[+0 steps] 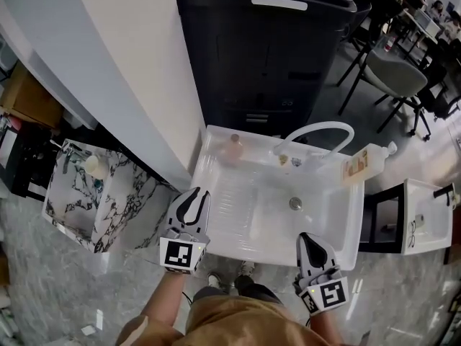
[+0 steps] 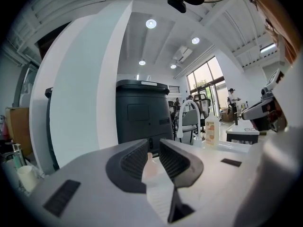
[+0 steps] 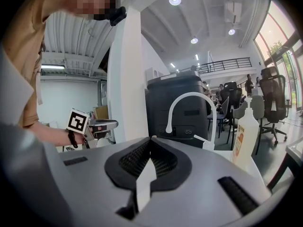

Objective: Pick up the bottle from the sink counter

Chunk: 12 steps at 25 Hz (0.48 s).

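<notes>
The small peach-pink plastic bottle (image 1: 233, 147) stands upright on the back left corner of the white moulded sink desk (image 1: 346, 225). A pale pump bottle with an orange label (image 1: 358, 166) stands at the back right, past the white curved tap (image 1: 320, 132). The left tongs (image 1: 193, 195) are slightly parted and released, lined up on the small bottle well ahead. The right tongs (image 1: 310, 240) are clenched on nothing, near the front edge.

Left grey-and-black hand-held gripper (image 1: 194, 195) is held out level, ribbed black jaws a narrow gap apart. Right grey-and-black hand-held gripper (image 1: 310, 239) is alongside and well apart from it, jaws meeting at the tips. Left forearm (image 1: 163, 291) and right forearm (image 1: 325, 326) reach forward from the body, marker cubes facing up.
</notes>
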Tool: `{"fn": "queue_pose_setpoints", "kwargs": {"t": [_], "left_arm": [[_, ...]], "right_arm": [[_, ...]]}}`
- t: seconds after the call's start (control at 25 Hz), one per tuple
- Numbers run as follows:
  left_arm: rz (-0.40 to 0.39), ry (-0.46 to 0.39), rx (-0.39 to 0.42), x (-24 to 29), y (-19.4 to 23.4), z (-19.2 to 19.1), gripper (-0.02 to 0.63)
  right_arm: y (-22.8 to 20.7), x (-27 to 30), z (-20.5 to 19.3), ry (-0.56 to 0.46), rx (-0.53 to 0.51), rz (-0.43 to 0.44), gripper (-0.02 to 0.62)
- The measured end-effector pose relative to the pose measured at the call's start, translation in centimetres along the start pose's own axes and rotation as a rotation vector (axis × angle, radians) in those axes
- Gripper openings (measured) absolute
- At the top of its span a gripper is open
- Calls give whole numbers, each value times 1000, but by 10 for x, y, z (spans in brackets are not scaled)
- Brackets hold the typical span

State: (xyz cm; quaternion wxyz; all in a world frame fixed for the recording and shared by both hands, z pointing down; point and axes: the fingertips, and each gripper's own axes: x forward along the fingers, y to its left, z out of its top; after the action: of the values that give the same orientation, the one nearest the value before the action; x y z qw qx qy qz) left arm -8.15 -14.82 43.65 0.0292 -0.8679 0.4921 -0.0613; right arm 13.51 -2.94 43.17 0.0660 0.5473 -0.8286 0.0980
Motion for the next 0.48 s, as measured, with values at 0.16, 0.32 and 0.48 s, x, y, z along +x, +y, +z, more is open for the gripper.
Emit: {"fn": "queue_pose_setpoints", "kwargs": {"t": [0.16, 0.32, 0.48], "left_arm": [[-5, -4, -3, 15, -1, -5, 61], [-9, 6, -8, 28, -2, -13, 68], [-4, 14, -9, 40, 0, -22, 74]], "right_arm": [[-4, 1, -6, 10, 10, 2, 0], [-8, 3, -9, 20, 16, 4, 0], [-13, 6, -12, 22, 20, 7, 0]]}}
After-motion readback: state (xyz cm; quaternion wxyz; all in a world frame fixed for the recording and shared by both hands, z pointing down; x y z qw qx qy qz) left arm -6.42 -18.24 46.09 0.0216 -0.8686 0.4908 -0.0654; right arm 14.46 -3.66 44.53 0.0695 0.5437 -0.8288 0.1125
